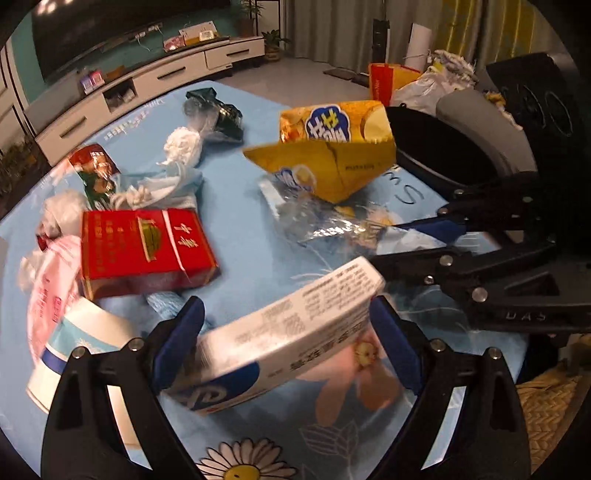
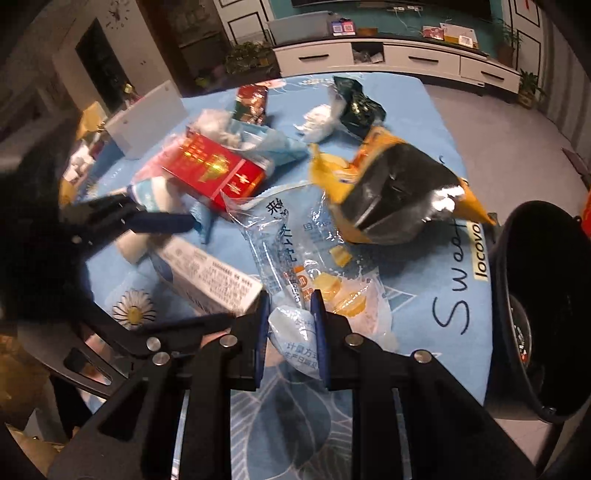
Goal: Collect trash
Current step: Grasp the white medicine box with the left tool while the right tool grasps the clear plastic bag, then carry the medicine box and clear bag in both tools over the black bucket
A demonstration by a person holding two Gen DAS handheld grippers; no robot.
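The table [image 1: 236,229] carries a spread of litter. In the left wrist view the cigarette pack [image 1: 146,251] lies left of the carton [image 1: 288,332], which sits between the left tongs' [image 1: 288,345] pads. Behind them the chip bag [image 1: 332,147] stands over the clear wrapper [image 1: 317,218]. The right tongs [image 2: 289,332] pinch that wrapper's near end. The bin [image 2: 543,306] stands off the table's right edge, the TV cabinet [image 2: 399,55] beyond the far edge.

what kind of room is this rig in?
Most likely a home living room: a long white TV cabinet under a big dark screen, potted plants, curtains, and a litter-strewn table with a blue floral cloth.
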